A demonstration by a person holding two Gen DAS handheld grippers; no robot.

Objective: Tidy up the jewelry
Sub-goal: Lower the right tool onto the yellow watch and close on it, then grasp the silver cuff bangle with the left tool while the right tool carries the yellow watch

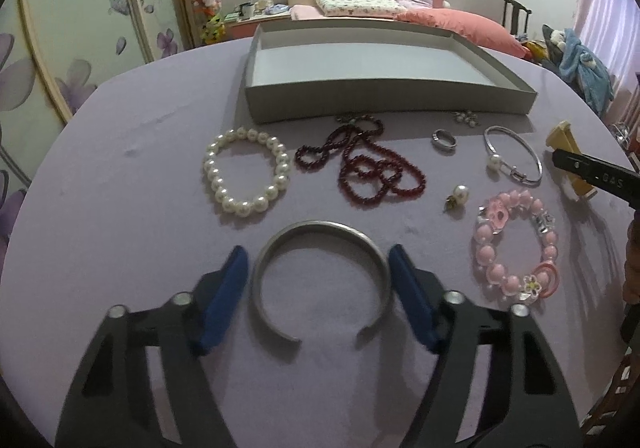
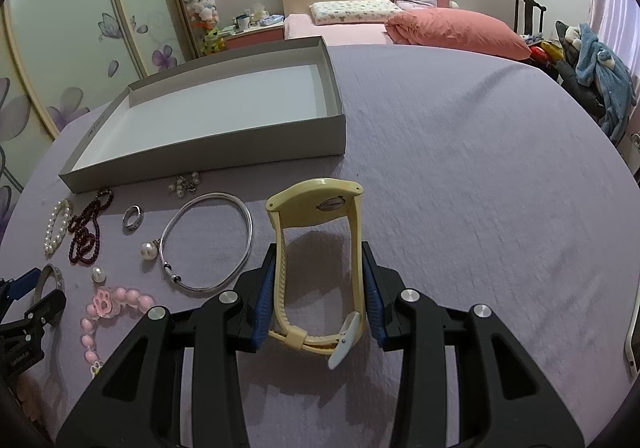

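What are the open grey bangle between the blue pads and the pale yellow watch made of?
The open grey cuff bangle looks like metal with a dull brushed finish: even grey, a soft sheen, a rigid band. The pale yellow wristwatch seems to be rubber or soft plastic: matt, with a ribbed strap; which one is unclear.

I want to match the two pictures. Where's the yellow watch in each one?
Left wrist view: yellow watch at the far right edge, partly hidden by the right gripper.
Right wrist view: yellow watch in the middle, clamped between the blue pads.
Shared landmark: the grey tray.
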